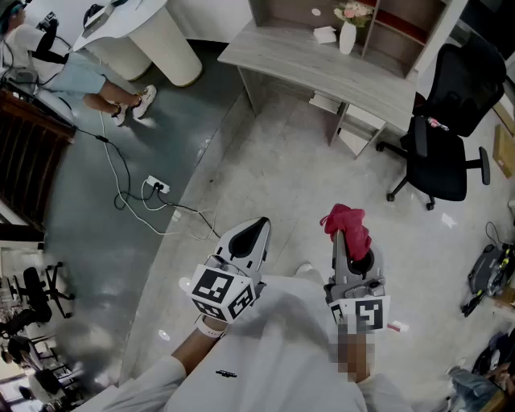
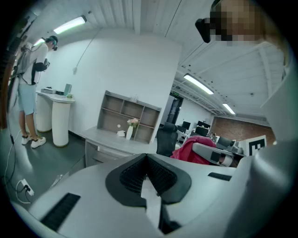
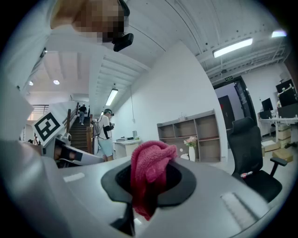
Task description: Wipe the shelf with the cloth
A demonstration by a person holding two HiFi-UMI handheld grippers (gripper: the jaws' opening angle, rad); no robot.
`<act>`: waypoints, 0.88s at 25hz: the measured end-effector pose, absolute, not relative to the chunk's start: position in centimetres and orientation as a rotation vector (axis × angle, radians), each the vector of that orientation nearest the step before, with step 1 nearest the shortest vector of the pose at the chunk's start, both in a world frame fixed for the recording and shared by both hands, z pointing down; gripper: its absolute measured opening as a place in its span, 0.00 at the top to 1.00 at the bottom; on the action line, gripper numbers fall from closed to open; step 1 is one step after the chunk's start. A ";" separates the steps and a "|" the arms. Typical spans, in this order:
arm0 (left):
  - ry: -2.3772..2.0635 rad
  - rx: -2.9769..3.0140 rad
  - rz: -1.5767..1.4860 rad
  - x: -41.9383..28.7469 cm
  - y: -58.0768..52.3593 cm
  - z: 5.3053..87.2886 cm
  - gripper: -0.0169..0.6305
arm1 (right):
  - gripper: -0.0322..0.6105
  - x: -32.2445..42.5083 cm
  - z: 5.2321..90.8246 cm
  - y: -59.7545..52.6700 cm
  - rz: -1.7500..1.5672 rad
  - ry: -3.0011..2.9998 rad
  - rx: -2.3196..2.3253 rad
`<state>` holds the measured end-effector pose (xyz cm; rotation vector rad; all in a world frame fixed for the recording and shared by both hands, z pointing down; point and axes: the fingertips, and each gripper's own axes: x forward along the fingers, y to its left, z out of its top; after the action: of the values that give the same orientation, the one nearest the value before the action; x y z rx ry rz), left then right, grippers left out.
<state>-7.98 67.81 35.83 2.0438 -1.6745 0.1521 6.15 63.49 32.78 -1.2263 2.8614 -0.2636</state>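
A pink-red cloth (image 1: 348,226) (image 3: 148,173) is pinched in my right gripper (image 1: 354,241), which is shut on it and held out over the pale floor. The cloth also shows in the left gripper view (image 2: 191,150). My left gripper (image 1: 251,238) (image 2: 148,179) is beside it on the left, shut with nothing between its jaws. The grey shelf unit (image 1: 348,20) (image 2: 128,114) (image 3: 195,135) stands on a grey desk (image 1: 322,68) far ahead, with a white vase of flowers (image 1: 348,28) and a small white object (image 1: 325,34) in it.
A black office chair (image 1: 447,121) stands right of the desk. A power strip with cables (image 1: 157,187) lies on the dark floor at left. A person (image 1: 88,76) stands by a white counter (image 1: 153,36). Bags and gear (image 1: 491,278) are at the right edge.
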 end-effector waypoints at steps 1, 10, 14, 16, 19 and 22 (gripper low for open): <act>-1.669 2.065 0.160 -8.7 68.2 35.6 0.97 | 0.85 5.3 32.5 63.8 -0.265 2.838 -1.242; -1.668 2.129 0.141 -25.4 70.7 33.7 0.97 | 0.85 -8.3 30.3 66.4 -0.197 2.738 -1.405; -1.650 2.172 0.159 -33.0 72.7 32.4 0.97 | 0.85 -14.4 29.2 69.6 -0.284 2.621 -1.460; -1.632 2.189 0.148 -34.8 73.3 32.5 0.97 | 0.85 -16.5 28.9 71.0 -0.279 2.620 -1.456; -1.566 2.214 0.133 -34.6 73.6 33.1 0.97 | 0.85 -17.5 28.5 72.2 -0.241 2.619 -1.483; -1.472 2.269 0.124 -32.8 73.4 32.7 0.97 | 0.85 -17.1 27.7 72.0 -0.227 2.568 -1.534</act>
<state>-32.76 73.43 32.72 2.2687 -1.4720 0.1236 -17.15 71.96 27.71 -1.5339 2.5685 -0.2267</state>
